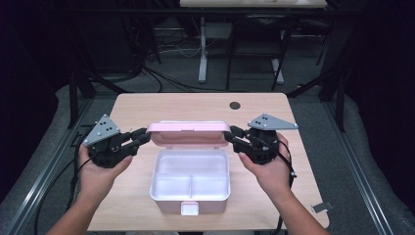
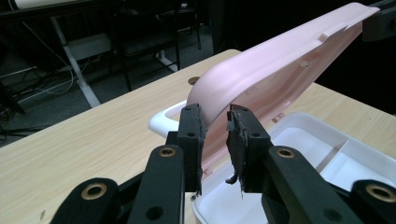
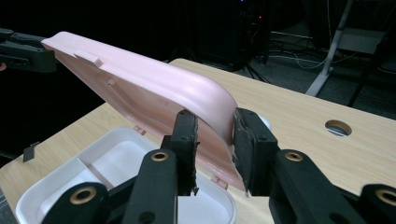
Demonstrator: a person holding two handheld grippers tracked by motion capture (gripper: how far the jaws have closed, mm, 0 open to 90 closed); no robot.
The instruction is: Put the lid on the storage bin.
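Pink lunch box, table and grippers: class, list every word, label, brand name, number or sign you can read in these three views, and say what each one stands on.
None: no readable text in these views.
The pink lid and the white divided tray are plain.
The wooden table bears no print, and neither does the small grey clip at its corner.
The left gripper and the right gripper show bolts and holes, no lettering.
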